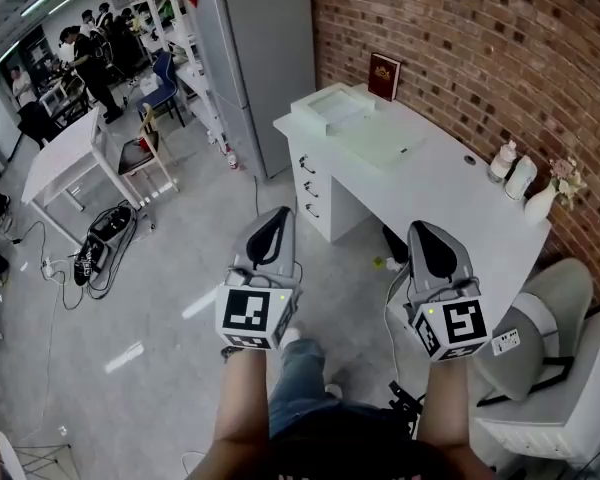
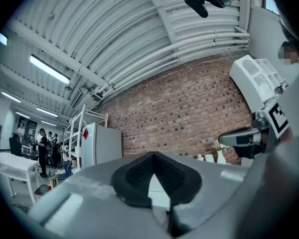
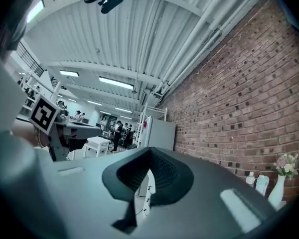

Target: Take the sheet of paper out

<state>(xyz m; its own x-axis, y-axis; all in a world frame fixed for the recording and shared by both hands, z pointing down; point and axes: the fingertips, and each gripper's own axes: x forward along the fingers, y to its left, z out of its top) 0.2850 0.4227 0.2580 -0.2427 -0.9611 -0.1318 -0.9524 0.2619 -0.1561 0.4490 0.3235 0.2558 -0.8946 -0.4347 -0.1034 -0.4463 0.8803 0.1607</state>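
A white desk [image 1: 450, 193] stands against the brick wall. At its far end lies a shallow white tray [image 1: 328, 106], and beside it a pale flat sheet or folder [image 1: 382, 142]; which of them holds the paper I cannot tell. Both grippers hang in the air short of the desk, roughly level, with nothing in them. My left gripper [image 1: 278, 214] is over the floor, well to the left of the desk, its jaws together. My right gripper [image 1: 421, 230] is near the desk's front edge, jaws closed too. The left gripper view [image 2: 153, 156] and the right gripper view [image 3: 150, 151] show the tips meeting.
A red book [image 1: 384, 75] leans on the wall behind the tray. Bottles [image 1: 502, 160] and a small vase [image 1: 545, 200] stand at the desk's right end. Drawers [image 1: 310, 183] face the floor. A grey chair [image 1: 545, 333] is at right. Cables [image 1: 100, 248], tables and people are at left.
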